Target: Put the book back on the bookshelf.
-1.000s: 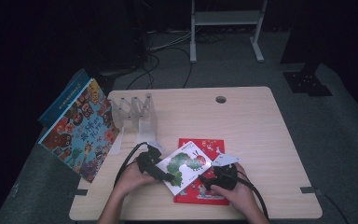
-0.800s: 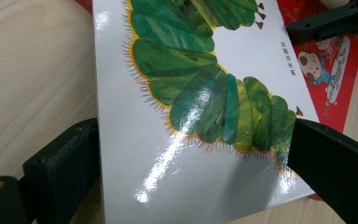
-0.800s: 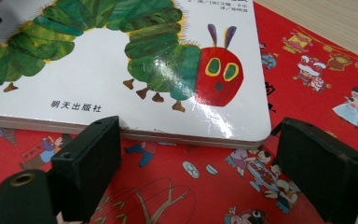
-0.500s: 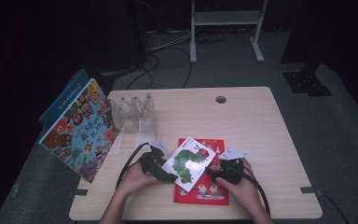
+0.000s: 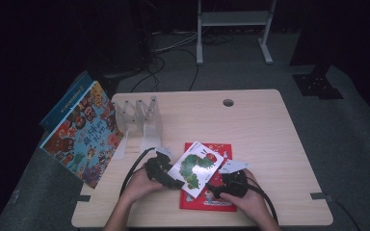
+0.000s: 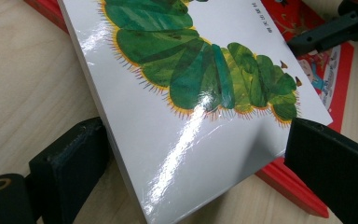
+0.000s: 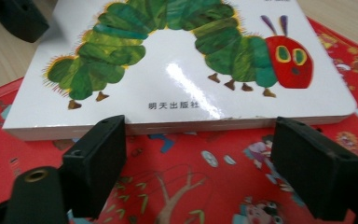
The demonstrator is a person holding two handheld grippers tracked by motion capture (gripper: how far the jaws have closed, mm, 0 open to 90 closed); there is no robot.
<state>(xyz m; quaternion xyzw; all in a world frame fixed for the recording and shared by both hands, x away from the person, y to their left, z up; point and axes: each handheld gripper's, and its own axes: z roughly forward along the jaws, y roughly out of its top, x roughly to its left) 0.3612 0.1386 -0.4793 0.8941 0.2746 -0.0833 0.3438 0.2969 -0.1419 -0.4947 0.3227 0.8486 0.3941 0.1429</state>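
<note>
Between left claw [image 6: 200,172] pads: caterpillar book [image 6: 191,93]

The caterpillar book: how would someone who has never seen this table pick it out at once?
On the near half of the wooden table, between the person's two grippers, a red book lies flat. The caterpillar book rests askew on top of it. Its glossy white cover with a green, red-headed caterpillar sets it apart.
</note>
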